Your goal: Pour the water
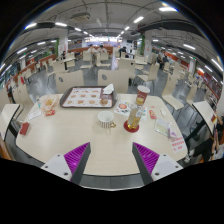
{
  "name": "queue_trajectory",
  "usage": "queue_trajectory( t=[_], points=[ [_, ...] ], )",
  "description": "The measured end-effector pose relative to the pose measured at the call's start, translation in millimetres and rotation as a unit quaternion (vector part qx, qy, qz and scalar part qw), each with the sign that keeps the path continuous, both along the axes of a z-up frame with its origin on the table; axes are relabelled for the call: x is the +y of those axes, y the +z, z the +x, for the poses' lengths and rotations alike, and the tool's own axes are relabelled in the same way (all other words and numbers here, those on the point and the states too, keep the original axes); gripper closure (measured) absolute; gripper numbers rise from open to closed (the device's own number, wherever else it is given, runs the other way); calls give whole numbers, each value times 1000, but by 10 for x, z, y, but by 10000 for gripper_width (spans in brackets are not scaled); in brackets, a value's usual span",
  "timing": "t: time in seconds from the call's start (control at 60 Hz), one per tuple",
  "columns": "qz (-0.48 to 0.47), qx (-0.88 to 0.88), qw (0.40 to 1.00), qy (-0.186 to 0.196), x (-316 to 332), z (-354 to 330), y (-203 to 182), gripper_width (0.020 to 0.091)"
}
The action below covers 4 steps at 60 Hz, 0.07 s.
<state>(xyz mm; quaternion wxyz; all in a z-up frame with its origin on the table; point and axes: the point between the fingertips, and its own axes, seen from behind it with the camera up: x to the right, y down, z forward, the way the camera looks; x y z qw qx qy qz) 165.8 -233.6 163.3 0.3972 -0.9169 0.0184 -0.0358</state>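
My gripper [111,158] is open above the near part of a round white table [70,135], its purple pads [77,155] spread wide with nothing between them. Well beyond the fingers, near the table's middle, stands a bottle with a yellowish body [133,118] on a red base. Just left of it sits a small white ribbed cup [106,120]. A taller cup with a dark band [142,95] stands farther back.
A dark tray [86,97] holding several small items lies at the far left of the table. A small bowl [122,106] sits behind the cup. Red packets [163,126] and a card [177,146] lie right. Chairs ring the table; other tables stand beyond.
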Motion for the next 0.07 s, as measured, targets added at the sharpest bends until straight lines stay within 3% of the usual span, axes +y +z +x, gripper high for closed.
queue_trajectory(
  t=[0.067],
  points=[
    [2, -6, 1000, -1, 2, 35, 22, 251]
  ],
)
